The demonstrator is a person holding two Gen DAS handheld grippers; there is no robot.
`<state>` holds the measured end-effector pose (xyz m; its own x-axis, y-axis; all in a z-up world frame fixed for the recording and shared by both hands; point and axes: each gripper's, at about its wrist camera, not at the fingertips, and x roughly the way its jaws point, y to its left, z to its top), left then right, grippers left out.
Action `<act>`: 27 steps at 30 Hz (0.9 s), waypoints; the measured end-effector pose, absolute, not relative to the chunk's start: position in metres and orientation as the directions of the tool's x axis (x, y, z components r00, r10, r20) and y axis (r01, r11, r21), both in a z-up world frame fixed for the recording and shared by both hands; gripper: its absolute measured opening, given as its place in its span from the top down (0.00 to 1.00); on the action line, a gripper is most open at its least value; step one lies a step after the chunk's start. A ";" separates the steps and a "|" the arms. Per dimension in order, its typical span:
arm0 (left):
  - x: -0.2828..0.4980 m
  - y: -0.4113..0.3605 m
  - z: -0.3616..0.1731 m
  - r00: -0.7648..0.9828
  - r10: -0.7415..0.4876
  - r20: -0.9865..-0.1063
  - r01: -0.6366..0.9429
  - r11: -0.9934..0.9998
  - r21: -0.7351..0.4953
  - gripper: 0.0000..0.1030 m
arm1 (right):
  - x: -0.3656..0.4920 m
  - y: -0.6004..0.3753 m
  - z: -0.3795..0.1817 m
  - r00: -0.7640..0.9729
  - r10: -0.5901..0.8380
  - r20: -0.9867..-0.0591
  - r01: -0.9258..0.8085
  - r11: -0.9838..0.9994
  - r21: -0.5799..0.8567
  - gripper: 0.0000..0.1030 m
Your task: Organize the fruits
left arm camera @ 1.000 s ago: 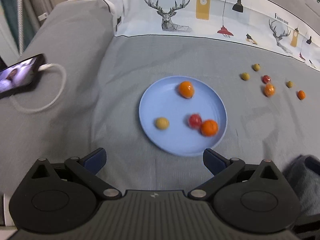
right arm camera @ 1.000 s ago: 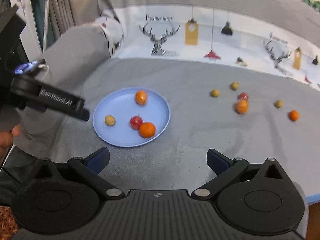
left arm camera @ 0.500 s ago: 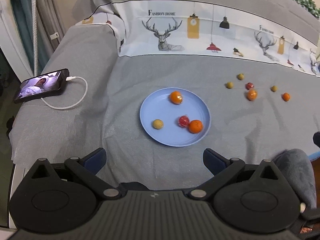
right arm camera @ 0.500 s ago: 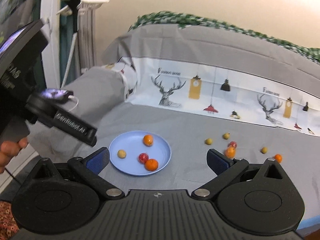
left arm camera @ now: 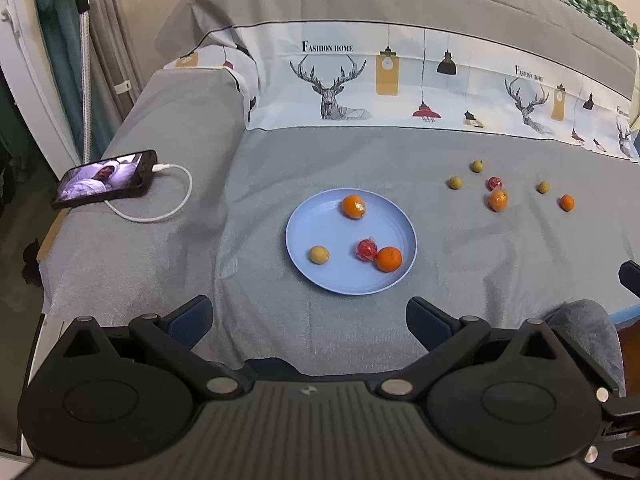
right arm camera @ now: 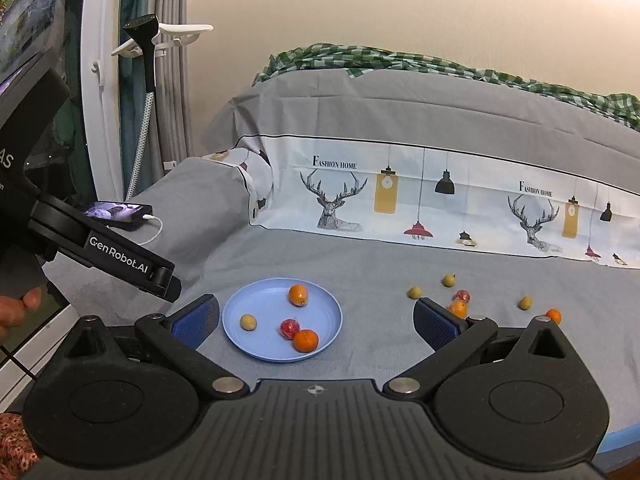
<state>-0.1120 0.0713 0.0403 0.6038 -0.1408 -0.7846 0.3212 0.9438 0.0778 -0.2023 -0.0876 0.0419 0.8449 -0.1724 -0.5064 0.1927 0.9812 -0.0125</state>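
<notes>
- Fruits sit in two groups on the grey bed: four on the blue plate (left arm camera: 300, 236), six loose to its right.
- Phone (left arm camera: 105, 179) and its cable lie far left, clear of the work.
- Left tongs (left arm camera: 308, 318) hang spread and empty short of the plate; right tongs (right arm camera: 316, 322) likewise.
- Loose orange (left arm camera: 497, 199) could roll off across the soft sheet if nudged.

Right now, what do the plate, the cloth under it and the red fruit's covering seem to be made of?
Plate: probably plastic, matte pale blue, uniform colour, soft sheen. Cloth: woven fabric, grey, matte, with wrinkles and fine texture. Red fruit: seems wrapped in thin clear film, judging by glossy crinkled highlights and a twisted tip; too small to be sure.
</notes>
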 end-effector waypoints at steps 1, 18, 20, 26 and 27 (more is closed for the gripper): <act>-0.112 0.071 0.041 0.606 -0.140 -0.783 0.322 0.943 0.080 0.00 | -0.203 -0.088 0.042 0.846 -0.172 -0.504 0.193 0.981 -0.012 0.01; -0.112 0.068 0.044 0.604 -0.143 -0.784 0.327 0.942 0.081 0.00 | -0.201 -0.091 0.038 0.849 -0.151 -0.507 0.176 0.984 0.002 0.01; -0.112 0.067 0.044 0.602 -0.143 -0.786 0.330 0.940 0.081 0.00 | -0.201 -0.093 0.037 0.847 -0.144 -0.512 0.172 0.985 0.007 0.01; -0.108 0.063 0.041 0.598 -0.128 -0.791 0.328 0.940 0.096 0.00 | -0.197 -0.093 0.032 0.840 -0.126 -0.528 0.163 0.986 0.022 0.01; -0.107 0.061 0.041 0.596 -0.125 -0.793 0.327 0.940 0.098 0.00 | -0.196 -0.094 0.031 0.838 -0.123 -0.532 0.162 0.987 0.026 0.01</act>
<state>-0.1066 0.0614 0.0405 0.5961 -0.1252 -0.7931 0.3272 0.9399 0.0975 -0.1956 -0.0942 0.0310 0.8378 -0.1231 -0.5319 0.1616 0.9865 0.0262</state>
